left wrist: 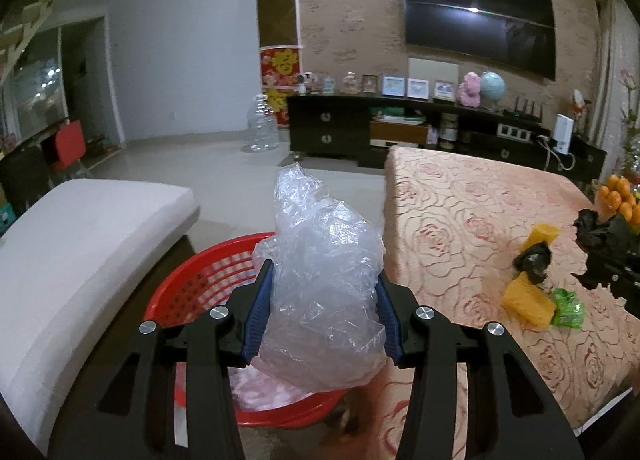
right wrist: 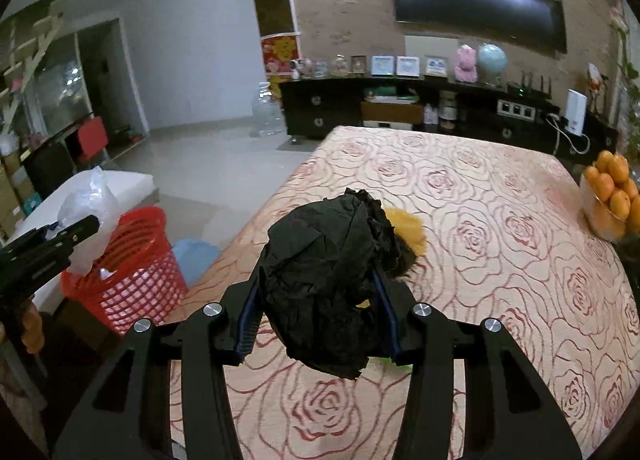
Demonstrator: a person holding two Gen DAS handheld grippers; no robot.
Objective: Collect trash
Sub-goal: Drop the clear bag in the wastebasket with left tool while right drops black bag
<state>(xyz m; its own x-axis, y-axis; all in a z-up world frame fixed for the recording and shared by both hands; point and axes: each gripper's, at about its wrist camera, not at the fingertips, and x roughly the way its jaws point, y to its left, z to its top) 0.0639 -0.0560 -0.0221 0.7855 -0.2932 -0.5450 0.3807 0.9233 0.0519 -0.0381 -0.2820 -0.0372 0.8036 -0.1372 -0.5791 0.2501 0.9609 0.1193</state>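
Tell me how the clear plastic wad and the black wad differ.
The clear plastic wad is see-through; the black wad is opaque. The clear one hangs over the red basket; the black one is over the rose-patterned cloth. Both are crumpled and clamped, one in the left tongs, the other in the right tongs.
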